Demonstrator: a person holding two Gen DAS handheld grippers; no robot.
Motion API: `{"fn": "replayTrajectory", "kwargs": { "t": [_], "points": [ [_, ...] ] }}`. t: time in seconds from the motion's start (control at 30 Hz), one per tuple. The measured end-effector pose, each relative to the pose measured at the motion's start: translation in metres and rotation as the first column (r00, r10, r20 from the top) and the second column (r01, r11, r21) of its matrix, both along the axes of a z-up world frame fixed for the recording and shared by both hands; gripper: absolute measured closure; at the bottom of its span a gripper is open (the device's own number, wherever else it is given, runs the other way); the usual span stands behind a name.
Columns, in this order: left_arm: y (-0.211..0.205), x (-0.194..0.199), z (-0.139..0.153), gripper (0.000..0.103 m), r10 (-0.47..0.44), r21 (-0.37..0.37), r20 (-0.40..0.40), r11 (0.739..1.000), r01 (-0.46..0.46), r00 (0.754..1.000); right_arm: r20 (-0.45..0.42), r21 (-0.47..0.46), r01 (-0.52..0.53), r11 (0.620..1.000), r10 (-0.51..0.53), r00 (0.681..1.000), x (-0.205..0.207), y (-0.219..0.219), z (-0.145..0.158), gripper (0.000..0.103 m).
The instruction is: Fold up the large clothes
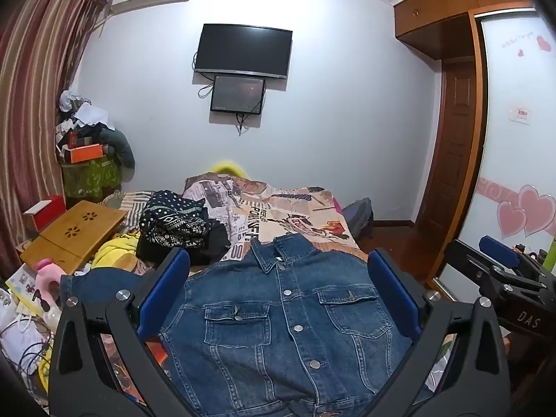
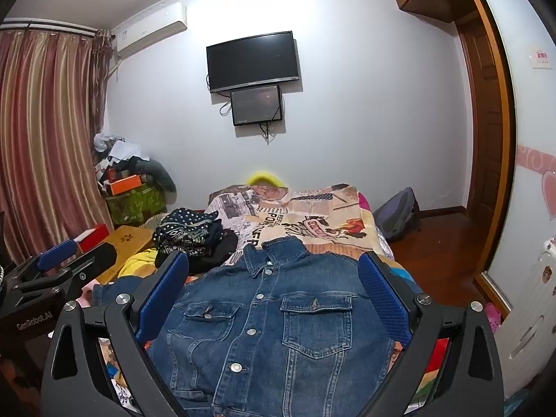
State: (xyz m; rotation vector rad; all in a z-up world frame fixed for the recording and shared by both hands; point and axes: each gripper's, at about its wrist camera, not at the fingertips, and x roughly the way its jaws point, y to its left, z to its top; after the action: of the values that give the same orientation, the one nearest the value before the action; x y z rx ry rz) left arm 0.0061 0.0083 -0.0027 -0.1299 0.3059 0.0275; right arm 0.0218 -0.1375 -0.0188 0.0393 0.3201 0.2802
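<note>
A stiff blue denim jacket point(image 1: 278, 323) lies flat, buttoned, on the printed bedspread point(image 1: 278, 208). Both the left gripper point(image 1: 278, 274) and right gripper point(image 2: 274, 271) stand wide apart, empty, above it.

— How bright is your room?

— You have a bright patch high on the wall point(image 1: 312, 7), so your light sits up there, out of sight. The corners of both your pictures go black.

— Any shadows for you?

— Yes. Your TV point(image 1: 243, 50) throws a soft shadow on the wall. Your curtain point(image 2: 45, 132) side looks dimmer.

— Is it sharp?

— Mostly. The yellow thing point(image 2: 266, 178) at the far end of your bed looks fuzzy and glows at its edge. Your jacket point(image 1: 278, 330) buttons shine a little.

— Are things bent?

— Yes. Your round lens curves the door frame point(image 2: 500, 139) and the curtain near the edges.
</note>
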Motion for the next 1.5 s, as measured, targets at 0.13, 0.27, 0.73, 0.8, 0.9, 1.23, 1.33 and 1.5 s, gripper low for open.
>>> {"fn": "replayTrajectory", "kwargs": {
  "t": [0.13, 0.27, 0.73, 0.8, 0.9, 1.23, 1.33, 1.5],
  "points": [
    [0.0006, 0.0040, -0.0010, 0.000, 0.003, 0.003, -0.011, 1.000, -0.003, 1.000, -0.009, -0.001, 0.003, 1.000, -0.003, 1.000, 0.0020, -0.0003, -0.0009, 0.006],
    [0.0016, 0.0037, -0.0021, 0.000, 0.004, -0.003, -0.012, 1.000, -0.004, 1.000, -0.015, 0.001, 0.004, 1.000, -0.004, 1.000, 0.0023, -0.0008, -0.0013, 0.006],
    [0.0026, 0.0051, -0.0035, 0.000, -0.003, -0.006, -0.022, 1.000, 0.003, 1.000, -0.019, 0.000, 0.000, 1.000, 0.000, 1.000, 0.0023, 0.0003, -0.0007, 0.006],
    [0.0025, 0.0050, -0.0037, 0.000, -0.003, -0.005, -0.022, 1.000, 0.003, 1.000, -0.019, -0.002, 0.001, 1.000, -0.001, 1.000, 0.0022, 0.0009, -0.0004, 0.006],
    [0.0023, 0.0053, -0.0034, 0.000, -0.002, -0.005, -0.022, 1.000, 0.002, 1.000, -0.020, 0.000, 0.000, 1.000, 0.000, 1.000, 0.0026, 0.0005, -0.0006, 0.006],
    [0.0020, 0.0048, -0.0045, 0.000, 0.000, -0.006, -0.021, 1.000, 0.000, 1.000, -0.020, -0.001, 0.000, 1.000, 0.000, 1.000, 0.0029, 0.0001, -0.0006, 0.006],
    [0.0018, 0.0052, -0.0048, 0.000, 0.001, -0.006, -0.022, 1.000, -0.001, 1.000, -0.020, -0.002, -0.001, 1.000, 0.000, 1.000, 0.0032, 0.0010, -0.0008, 0.006],
    [0.0018, 0.0055, -0.0046, 0.000, 0.000, -0.006, -0.022, 1.000, -0.001, 1.000, -0.024, -0.002, 0.000, 1.000, 0.000, 1.000, 0.0036, 0.0004, -0.0011, 0.006]
  ]
}}
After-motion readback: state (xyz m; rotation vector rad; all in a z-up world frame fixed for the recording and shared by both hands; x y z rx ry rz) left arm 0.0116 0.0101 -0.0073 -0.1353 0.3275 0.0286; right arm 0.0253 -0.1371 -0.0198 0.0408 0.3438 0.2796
